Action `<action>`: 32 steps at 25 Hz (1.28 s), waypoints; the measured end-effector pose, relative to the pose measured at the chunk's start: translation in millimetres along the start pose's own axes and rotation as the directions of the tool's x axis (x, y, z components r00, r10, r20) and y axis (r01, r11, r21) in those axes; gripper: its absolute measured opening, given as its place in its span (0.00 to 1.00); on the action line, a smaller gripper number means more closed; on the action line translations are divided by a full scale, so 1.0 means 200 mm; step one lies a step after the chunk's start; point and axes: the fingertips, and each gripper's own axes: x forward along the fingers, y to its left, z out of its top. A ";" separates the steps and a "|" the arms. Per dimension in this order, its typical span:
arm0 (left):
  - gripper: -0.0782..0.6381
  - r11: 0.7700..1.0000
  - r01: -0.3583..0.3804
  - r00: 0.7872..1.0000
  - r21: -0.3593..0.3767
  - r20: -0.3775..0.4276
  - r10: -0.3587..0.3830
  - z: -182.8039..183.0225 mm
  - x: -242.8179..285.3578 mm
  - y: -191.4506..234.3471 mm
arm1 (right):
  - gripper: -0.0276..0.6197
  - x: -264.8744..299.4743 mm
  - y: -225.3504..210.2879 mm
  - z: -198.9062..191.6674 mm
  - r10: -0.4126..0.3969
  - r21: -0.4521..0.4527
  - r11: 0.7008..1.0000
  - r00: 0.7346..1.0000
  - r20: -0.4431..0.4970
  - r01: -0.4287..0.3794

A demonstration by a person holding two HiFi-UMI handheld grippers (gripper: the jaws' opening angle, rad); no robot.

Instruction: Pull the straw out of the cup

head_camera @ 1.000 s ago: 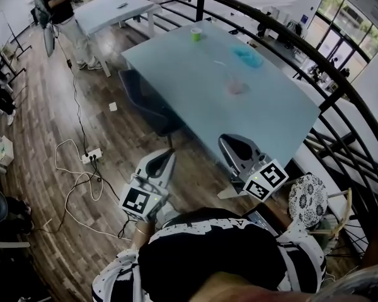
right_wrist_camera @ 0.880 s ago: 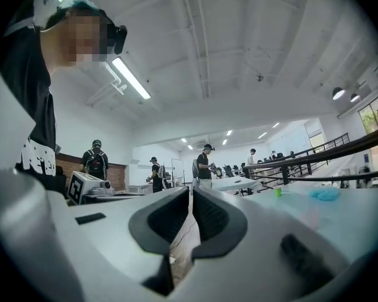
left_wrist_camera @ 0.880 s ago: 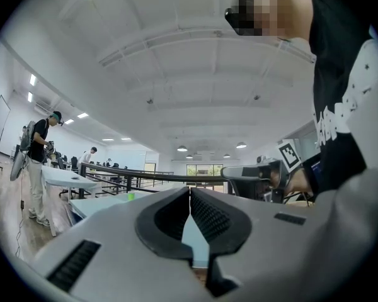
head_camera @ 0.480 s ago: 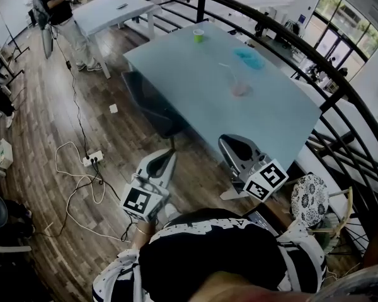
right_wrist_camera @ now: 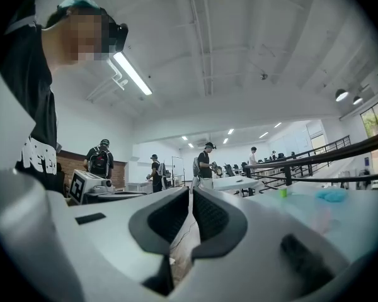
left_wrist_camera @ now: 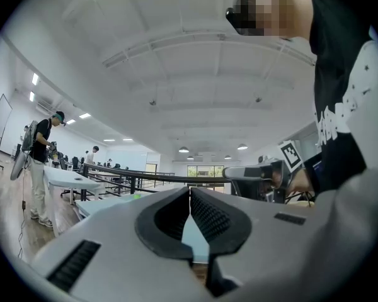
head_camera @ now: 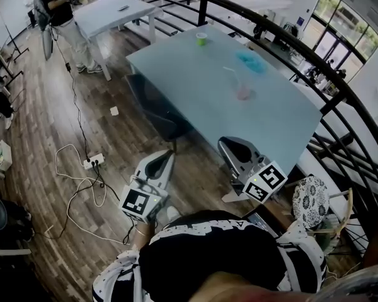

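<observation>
- The cup [head_camera: 242, 94], a clear one with a pinkish tint, stands toward the far right part of the table [head_camera: 189, 87]. The straw [head_camera: 230, 75] is in it, leaning up and to the left.
- As I judge it, nothing of the task is done yet: the approach, the grip on the straw and the pull all lie ahead.
- My left gripper [head_camera: 169, 155] hangs low by my body, short of the table's near edge and well apart from the cup. In its own view its jaws meet at the tips with nothing between them.
- My right gripper [head_camera: 230, 146] is just as low, close to the table's near corner. Its jaws are drawn almost together, only a thin slit showing, and they hold nothing.
- Also on the table are a blue bundle [head_camera: 250, 61] beyond the cup and a small green cup [head_camera: 201, 38] at the far end. I cannot tell what the bundle is.
- The tabletop is pale, smooth and faintly glossy. A dark chair [head_camera: 152, 106] is tucked at its left side.
- A black railing [head_camera: 283, 39] curves round behind the table.
- The floor [head_camera: 44, 124] is wood planks, with cables [head_camera: 75, 187] and a power strip [head_camera: 92, 156] lying on it.
- Farther off, a person [head_camera: 66, 8] stands at a second table [head_camera: 113, 8].
</observation>
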 end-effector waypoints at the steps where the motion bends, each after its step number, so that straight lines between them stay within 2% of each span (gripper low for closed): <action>1: 0.13 1.000 0.002 1.000 0.001 0.002 -0.002 0.01 -0.01 0.01 | 0.09 0.01 0.01 0.00 -0.003 0.001 1.000 1.000 0.000 0.003; 17: 0.13 0.999 0.035 0.999 0.016 -0.016 -0.035 0.01 -0.06 0.14 | 0.09 0.15 0.07 -0.02 -0.025 0.012 1.000 1.000 0.009 0.025; 27: 0.13 1.000 0.024 1.000 0.016 -0.011 -0.024 0.06 -0.09 0.26 | 0.09 0.29 0.11 0.01 -0.008 0.005 1.000 1.000 0.006 0.008; 32: 0.13 1.000 0.016 1.000 0.013 -0.005 -0.015 0.02 -0.14 0.33 | 0.09 0.34 0.15 -0.04 0.004 0.009 1.000 1.000 0.000 -0.004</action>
